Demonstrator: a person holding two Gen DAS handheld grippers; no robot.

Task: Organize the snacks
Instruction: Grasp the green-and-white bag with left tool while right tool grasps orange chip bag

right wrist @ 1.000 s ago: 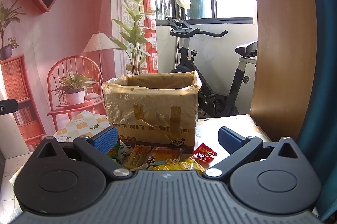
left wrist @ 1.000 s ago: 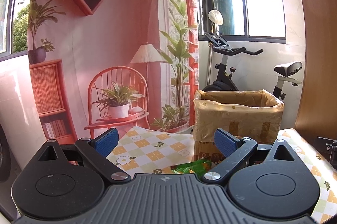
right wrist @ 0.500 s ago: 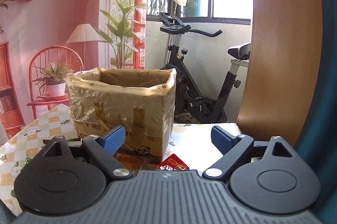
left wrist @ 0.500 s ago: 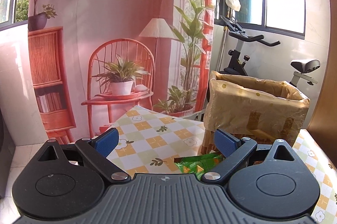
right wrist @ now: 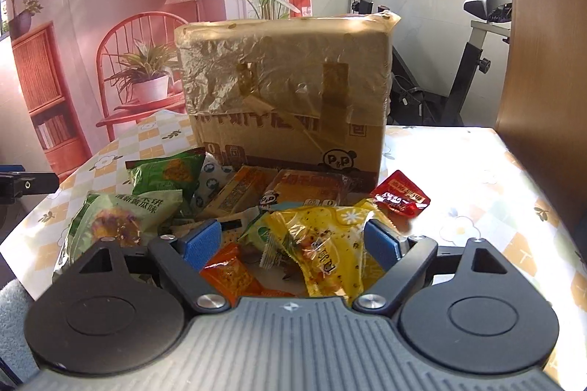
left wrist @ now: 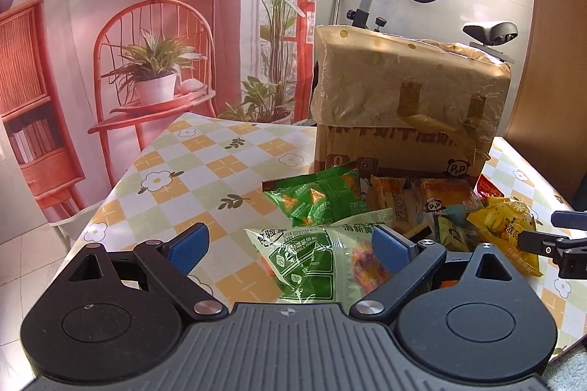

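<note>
A pile of snack packets lies on the checked tablecloth (left wrist: 183,170) in front of a taped cardboard box (left wrist: 407,104) (right wrist: 286,90). My left gripper (left wrist: 290,244) is open just above a pale green packet (left wrist: 312,255), with a darker green chips packet (left wrist: 315,196) behind it. My right gripper (right wrist: 293,242) is open over a yellow packet (right wrist: 326,244) and an orange packet (right wrist: 231,275); its pads touch neither. A red sachet (right wrist: 400,198) lies to the right of the pile. The box's opening is hidden from this low angle.
An exercise bike (right wrist: 477,60) stands behind the table, and a wooden panel (right wrist: 543,60) rises at the right. A printed backdrop of a red chair and plants (left wrist: 146,68) hangs at the left. The table's edge drops off at the left (left wrist: 84,218).
Both grippers have come down and tipped toward the table. The snack pile now lies between their fingers, and the box top is no longer seen from above. The right jaws have narrowed slightly.
</note>
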